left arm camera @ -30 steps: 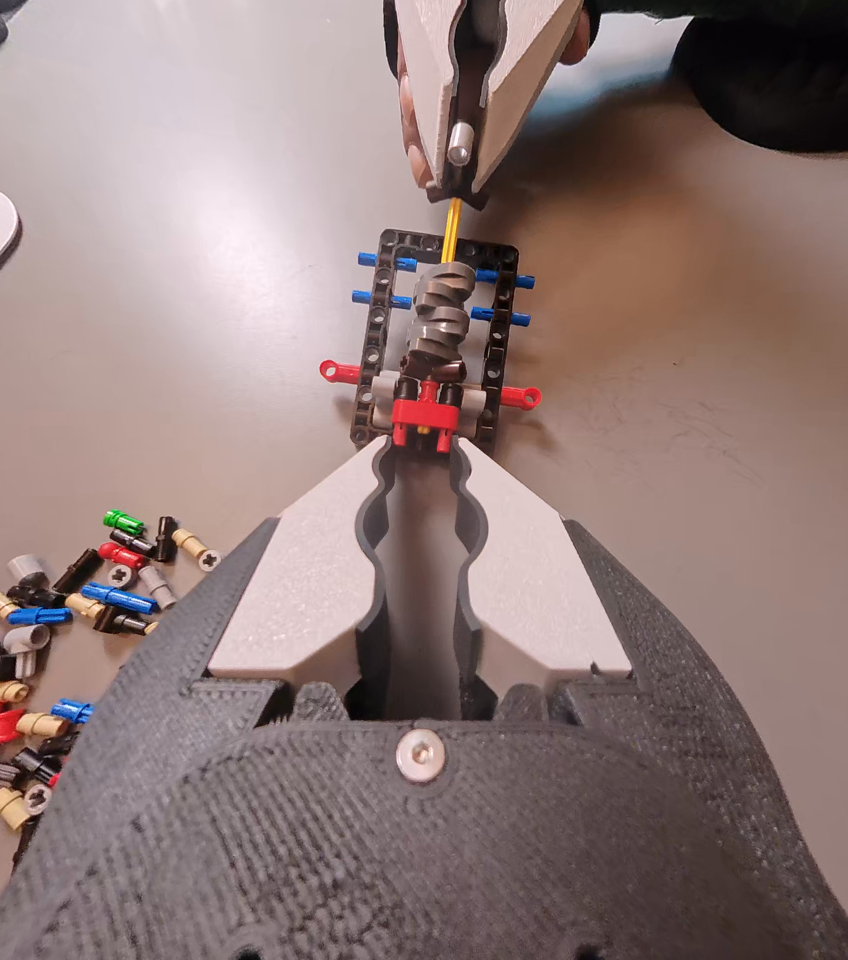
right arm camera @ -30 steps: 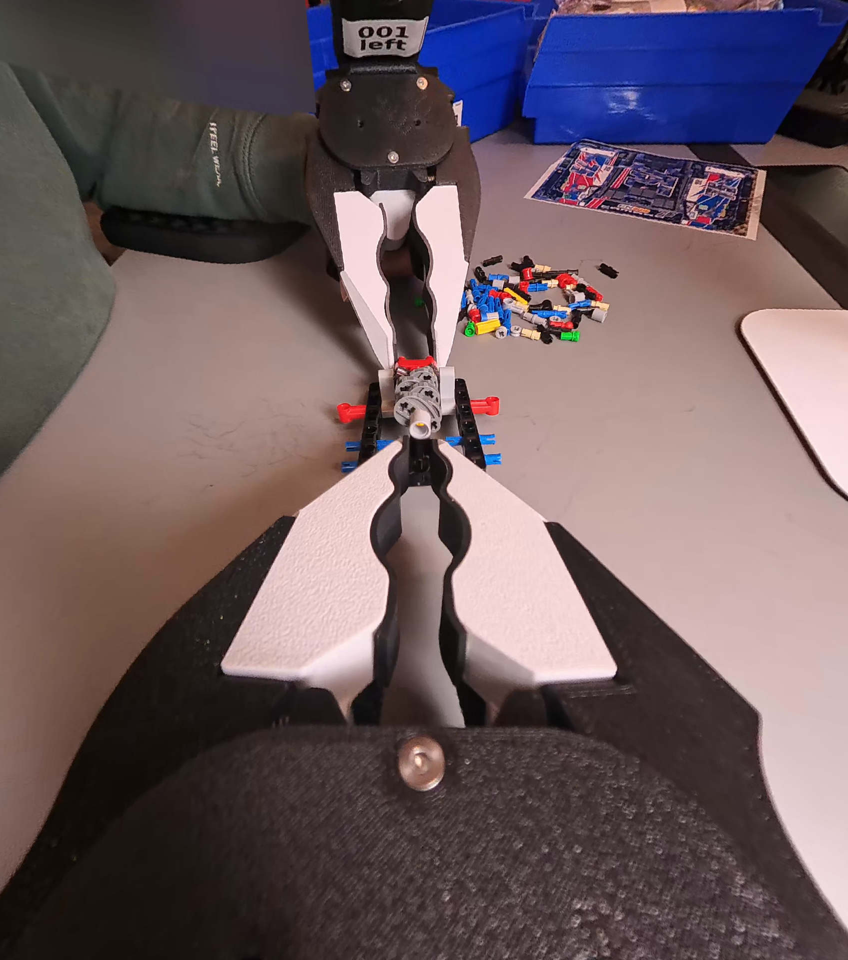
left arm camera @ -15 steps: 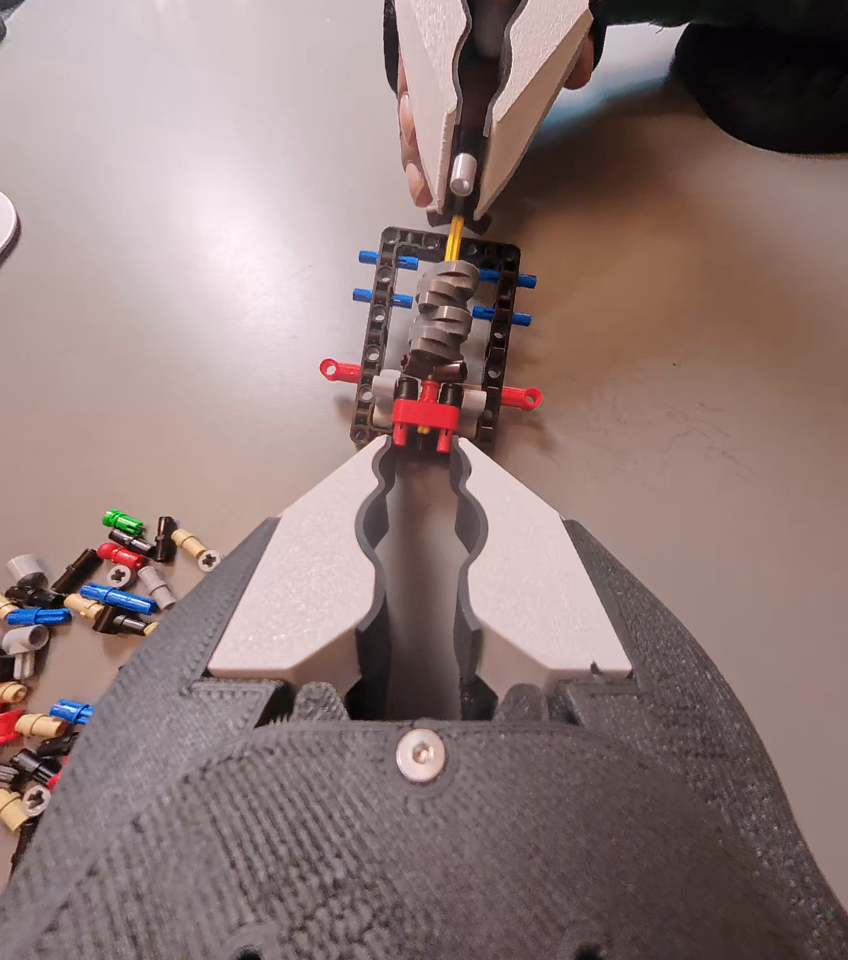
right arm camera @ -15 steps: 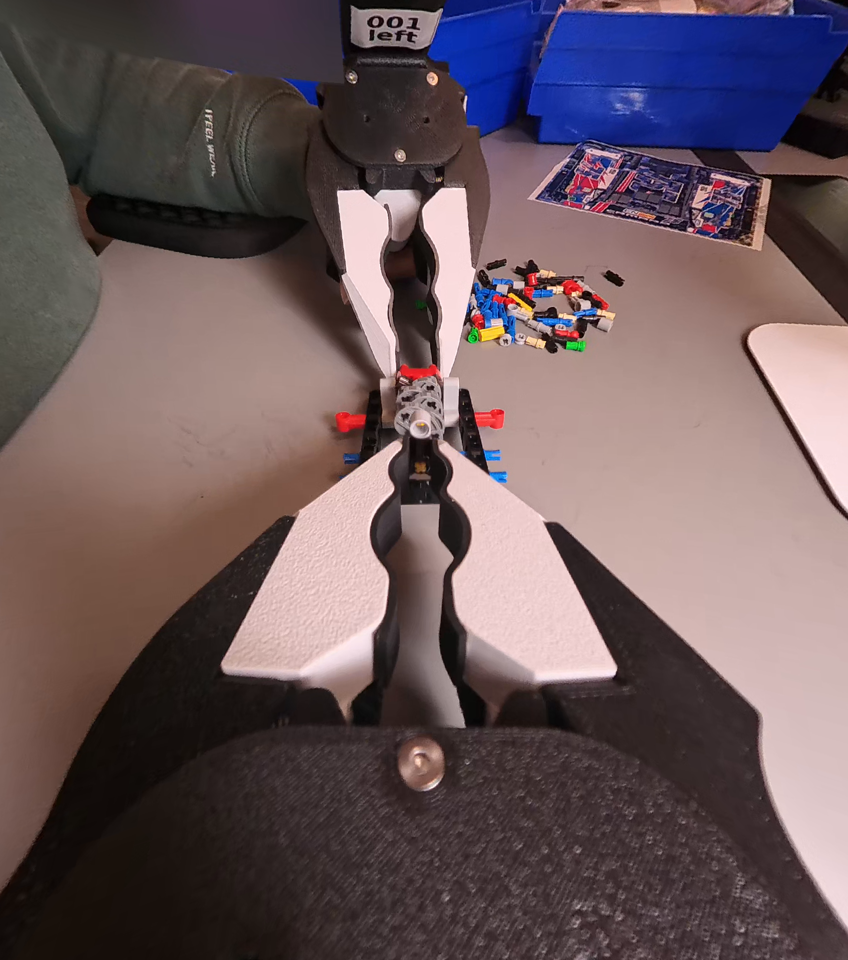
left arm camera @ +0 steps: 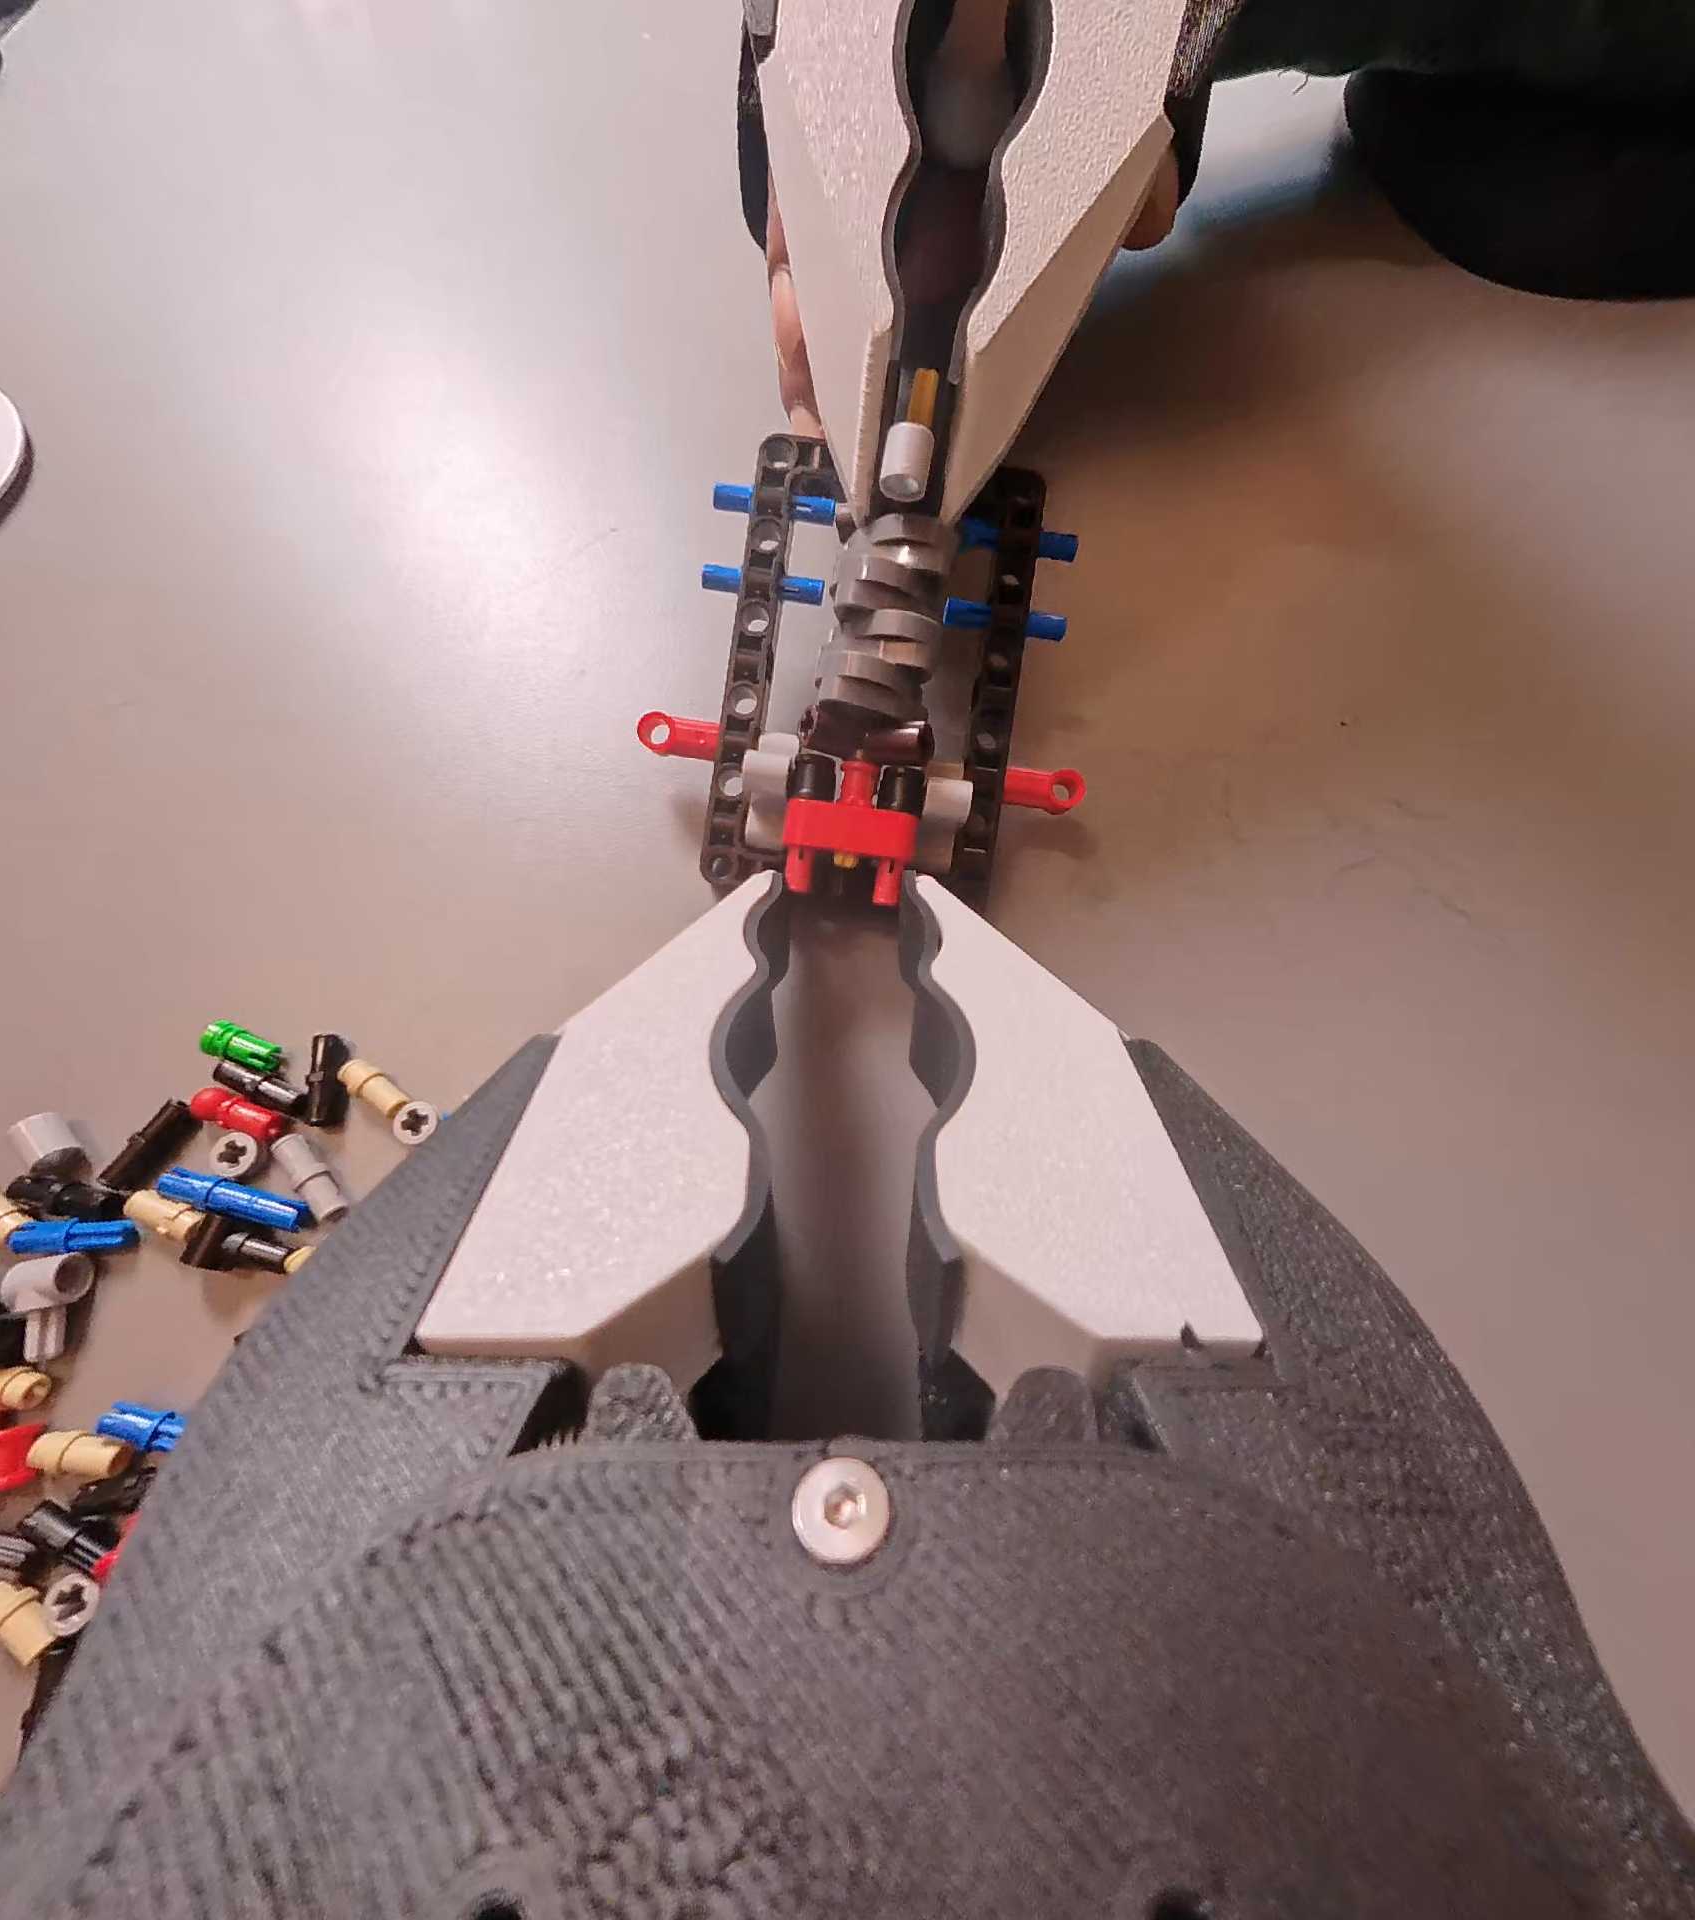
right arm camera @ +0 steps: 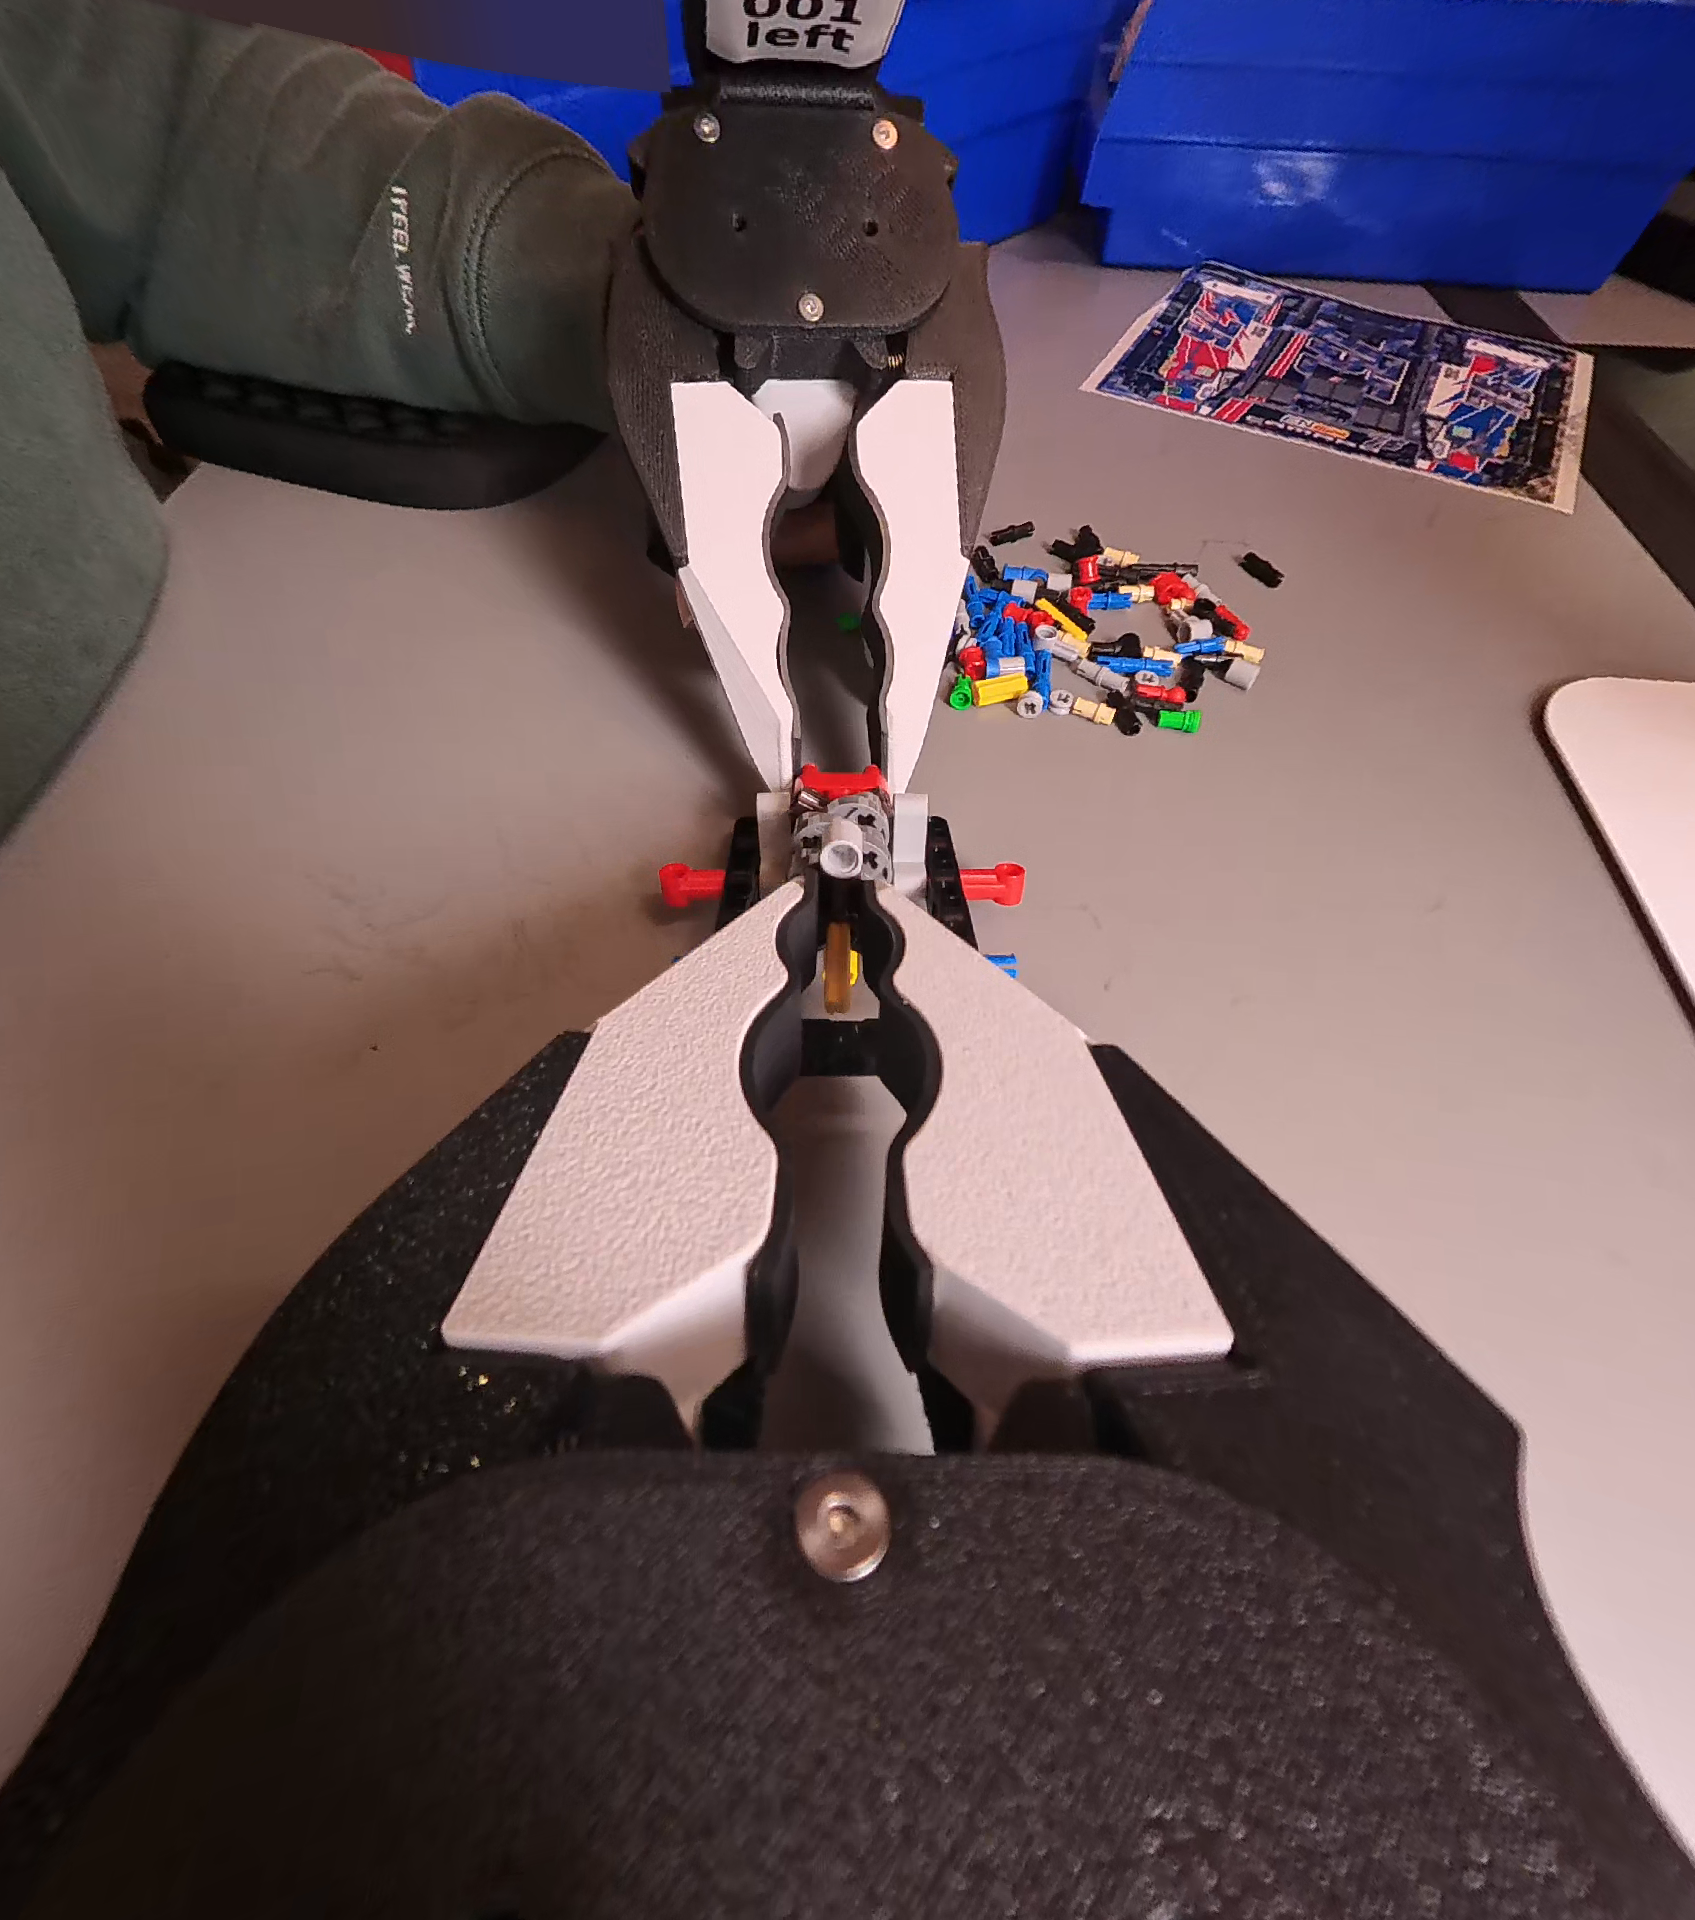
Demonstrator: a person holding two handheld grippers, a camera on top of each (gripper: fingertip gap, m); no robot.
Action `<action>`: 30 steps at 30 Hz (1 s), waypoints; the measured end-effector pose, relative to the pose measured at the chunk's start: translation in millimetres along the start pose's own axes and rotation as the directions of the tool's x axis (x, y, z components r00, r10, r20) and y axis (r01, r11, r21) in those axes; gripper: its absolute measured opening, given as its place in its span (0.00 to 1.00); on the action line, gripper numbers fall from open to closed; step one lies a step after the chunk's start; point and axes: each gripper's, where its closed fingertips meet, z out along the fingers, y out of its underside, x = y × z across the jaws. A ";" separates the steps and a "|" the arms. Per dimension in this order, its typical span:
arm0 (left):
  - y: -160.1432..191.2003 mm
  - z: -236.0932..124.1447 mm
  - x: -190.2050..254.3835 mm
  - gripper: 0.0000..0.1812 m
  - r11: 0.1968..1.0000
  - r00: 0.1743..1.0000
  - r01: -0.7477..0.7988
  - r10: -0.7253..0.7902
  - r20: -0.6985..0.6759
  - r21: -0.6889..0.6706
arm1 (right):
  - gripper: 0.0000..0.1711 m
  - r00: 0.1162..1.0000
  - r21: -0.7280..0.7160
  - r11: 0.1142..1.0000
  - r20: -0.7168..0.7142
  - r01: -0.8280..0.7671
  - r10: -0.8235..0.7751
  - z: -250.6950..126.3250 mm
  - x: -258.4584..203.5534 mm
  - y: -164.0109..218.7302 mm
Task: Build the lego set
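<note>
Lying flat on the grey desk (left arm camera: 303, 416) between the two tools, the black rectangular beam frame (left arm camera: 755, 665) carried a grey worm gear (left arm camera: 884, 623) along its middle, blue pins (left arm camera: 760, 582) and red pins (left arm camera: 677, 732) through its long sides, and a red connector block (left arm camera: 848, 831) at the near short end. The left gripper (left arm camera: 843, 894) sat with its fingers (left arm camera: 656, 1122) narrowed about that red block and the frame end, apparently bracing it, though actual contact could not be made out. The right gripper (right arm camera: 843, 904) had its fingers (right arm camera: 656, 1143) drawn narrow around a thin yellow axle (right arm camera: 838, 966) bearing a small light-grey bush (right arm camera: 848, 854), the bush just at the far end of the worm gear. Such plastic is light and stiff, so the frame would slide on the smooth desk unless held; its short ends looked the best places to hold it, away from the pins, which could pop out if squeezed. The axle, thin and slick, would likely twist in a loose grip and was best pushed straight along its length. A heap of loose small pins and connectors (right arm camera: 1103, 644) lay near the frame, with a printed instruction sheet (right arm camera: 1342, 384) and blue plastic bins (right arm camera: 1394, 135) well beyond.
</note>
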 end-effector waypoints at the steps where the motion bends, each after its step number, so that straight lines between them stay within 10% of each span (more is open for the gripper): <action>1: 0.1 0.1 -0.1 0.11 1.000 1.000 0.001 -0.001 0.000 0.000 | 0.03 1.000 0.000 1.000 0.000 0.001 -0.001 0.0 -0.1 0.0; 30: -0.7 0.6 0.9 0.11 1.000 1.000 -0.002 0.002 0.010 0.003 | 0.09 0.992 -0.115 0.988 -0.065 0.100 -0.108 -11.2 -4.7 0.6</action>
